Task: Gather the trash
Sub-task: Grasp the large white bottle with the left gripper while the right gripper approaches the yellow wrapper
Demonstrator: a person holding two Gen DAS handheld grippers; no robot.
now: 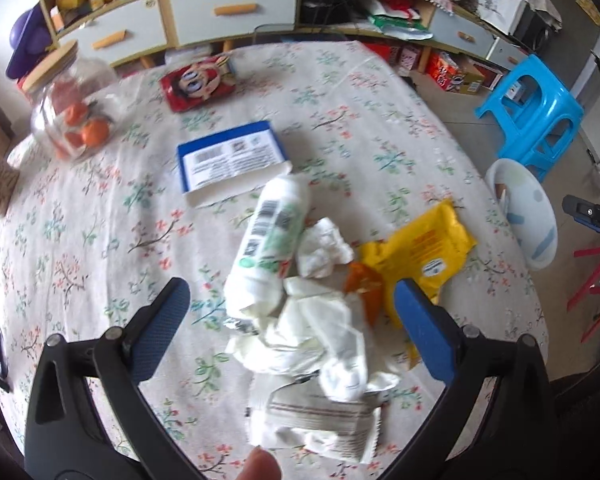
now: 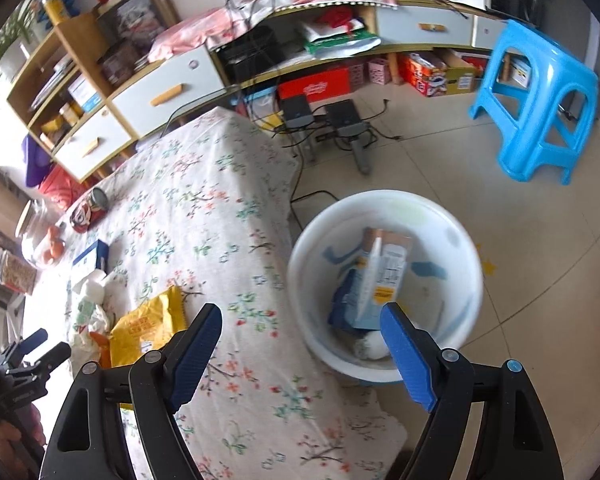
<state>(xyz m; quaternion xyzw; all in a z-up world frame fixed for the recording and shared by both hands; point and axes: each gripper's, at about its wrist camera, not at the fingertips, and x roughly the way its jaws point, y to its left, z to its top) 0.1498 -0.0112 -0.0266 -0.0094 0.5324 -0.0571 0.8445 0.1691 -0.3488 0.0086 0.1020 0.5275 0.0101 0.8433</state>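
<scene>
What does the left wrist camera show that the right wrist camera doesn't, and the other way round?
Only the left wrist view shows the heap up close: crumpled white tissues and a striped wrapper between the open left gripper fingers. Only the right wrist view looks into the white bin on the floor, with a carton inside, below the open, empty right gripper. Both show the floral tablecloth, the yellow packet, the blue-edged box, the jar of oranges and the blue stool.

Glass jar (image 1: 70, 108) of oranges – blue stool (image 2: 534, 108) nearby
</scene>
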